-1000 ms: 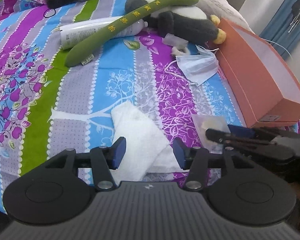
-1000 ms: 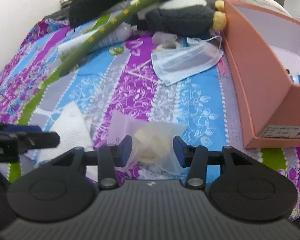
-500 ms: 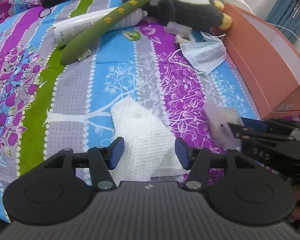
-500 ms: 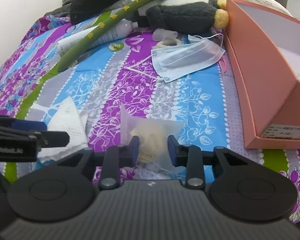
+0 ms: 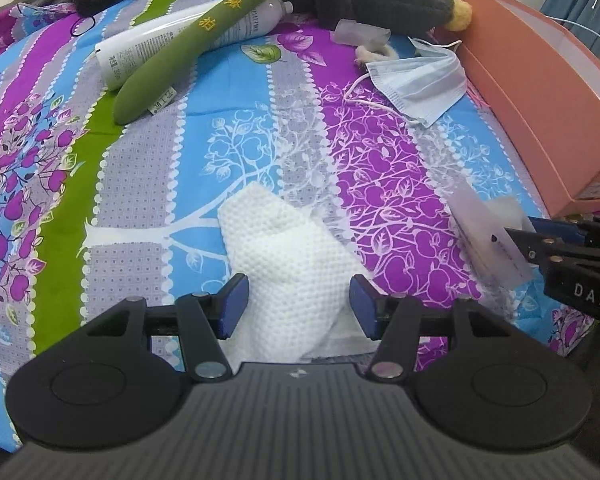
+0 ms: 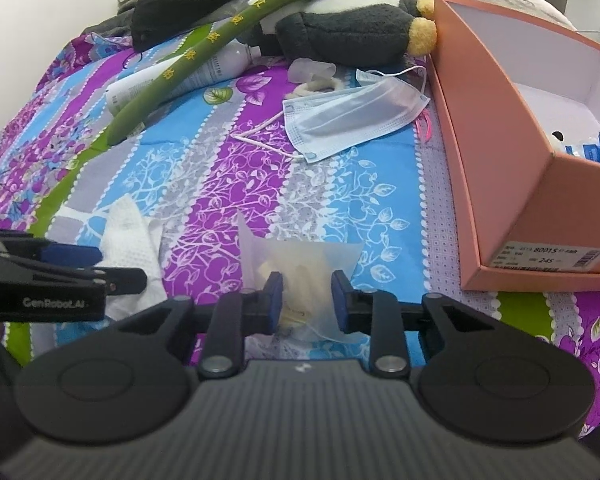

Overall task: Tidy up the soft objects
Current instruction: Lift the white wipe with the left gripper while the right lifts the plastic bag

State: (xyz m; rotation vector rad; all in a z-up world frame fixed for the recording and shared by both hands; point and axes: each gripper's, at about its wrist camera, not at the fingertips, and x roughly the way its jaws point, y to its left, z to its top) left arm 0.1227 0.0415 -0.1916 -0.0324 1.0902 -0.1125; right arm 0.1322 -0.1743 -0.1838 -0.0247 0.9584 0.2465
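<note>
Your left gripper (image 5: 298,304) hangs just over the near edge of the bedspread (image 5: 240,152) with its jaws spread wide; the white cloth (image 5: 288,264) lies flat between the 2 blue pads (image 5: 234,304), and neither pad touches it. Your right gripper (image 6: 306,300) has just been closing its jaws, and the pads now press from both sides on the clear plastic bag (image 6: 300,268) (something pale yellow sits inside), which rests on the bedspread near its near edge. From the left wrist view that bag (image 5: 488,240) shows to the right of the cloth, at the tips of the right gripper.

Farther back, the blue face mask (image 6: 356,120) lies open on the bedspread, just beside the long side of the orange box (image 6: 496,148), which runs along the right edge. Toward the far edge, the long green plush (image 5: 204,48) lies slantwise over the white tube (image 5: 180,44), its upper end resting on the grey and white plush toy (image 6: 340,28). A small crumpled clear wrapper (image 6: 312,70) sits between that toy and the mask. Inside the box you can make out a few small things at the near corner; what they are cannot be told.
</note>
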